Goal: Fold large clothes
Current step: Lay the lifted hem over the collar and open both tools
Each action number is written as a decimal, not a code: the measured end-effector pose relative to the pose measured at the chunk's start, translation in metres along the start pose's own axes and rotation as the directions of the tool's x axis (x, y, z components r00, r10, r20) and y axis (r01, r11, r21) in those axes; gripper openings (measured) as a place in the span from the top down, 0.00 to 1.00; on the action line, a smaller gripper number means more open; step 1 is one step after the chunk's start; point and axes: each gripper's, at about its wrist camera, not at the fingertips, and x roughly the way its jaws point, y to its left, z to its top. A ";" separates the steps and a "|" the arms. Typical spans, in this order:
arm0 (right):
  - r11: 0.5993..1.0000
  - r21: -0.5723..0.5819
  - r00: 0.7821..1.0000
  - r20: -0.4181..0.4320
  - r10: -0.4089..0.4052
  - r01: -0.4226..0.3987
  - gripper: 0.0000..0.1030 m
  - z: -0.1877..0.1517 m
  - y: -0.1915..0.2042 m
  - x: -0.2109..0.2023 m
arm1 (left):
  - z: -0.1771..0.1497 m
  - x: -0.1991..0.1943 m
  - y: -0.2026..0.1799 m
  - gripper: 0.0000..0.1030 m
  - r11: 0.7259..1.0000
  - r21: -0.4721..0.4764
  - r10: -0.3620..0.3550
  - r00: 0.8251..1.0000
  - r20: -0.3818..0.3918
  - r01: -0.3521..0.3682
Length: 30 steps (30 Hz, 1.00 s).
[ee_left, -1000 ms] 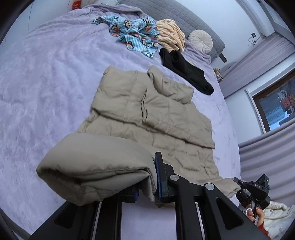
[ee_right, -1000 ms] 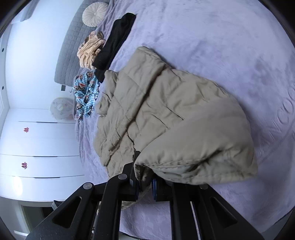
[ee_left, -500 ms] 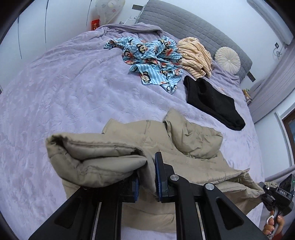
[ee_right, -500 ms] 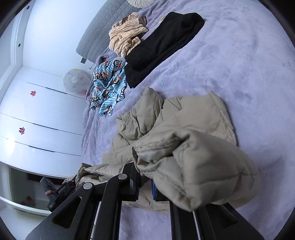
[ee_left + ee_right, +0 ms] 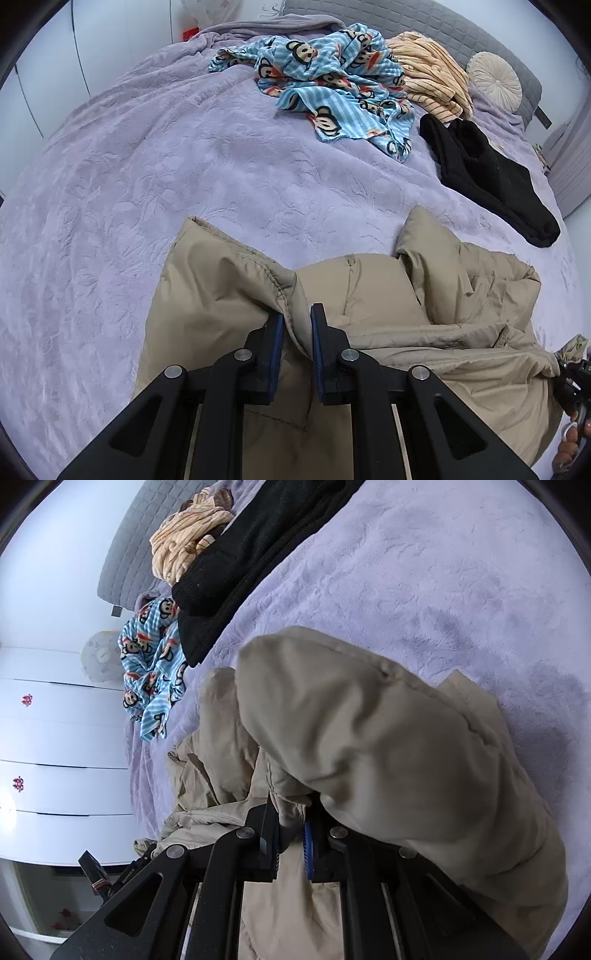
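jacket: big beige puffer, lying near the foot edge of the bed; bunched and partly doubled over itself, collar sticking up on the side toward the black garment; hem edge lifted off the rest of the fabric where pinched

left gripper: clamped down on a fold of the jacket's stitched edge; fabric squeezed tight between the blue pads, barely any gap; pointing steeply down at the bed

right gripper: also clenched on the jacket; a wad of beige fabric caught between the pads, with a puffy fold draped over the top of the right-hand finger and hiding part of it

hand: just a few fingers visible at the lower right rim of the left wrist view, wrapped round a black handle; pretty much cut off by the frame

bed: covered in a lilac embossed plush blanket; grey quilted headboard at the far end

blue monkey-print garment: crumpled heap up near the headboard end, well apart from the jacket

striped cream garment: scrunched right beside the monkey print one, touching it

black garment: stretched out toward the side edge of the bed, between the striped heap and the jacket; close to the jacket collar but not touching

round cushion: pale, pleated, leaning against the headboard

wardrobe: white doors with small red decals, off beyond the bed's edge in the right wrist view
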 end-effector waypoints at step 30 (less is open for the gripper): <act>0.935 -0.326 0.987 -0.026 -0.156 0.139 1.00 -0.007 0.024 0.059 | -0.017 0.057 -0.064 0.34 0.958 0.286 -0.005 0.999 0.034 -0.005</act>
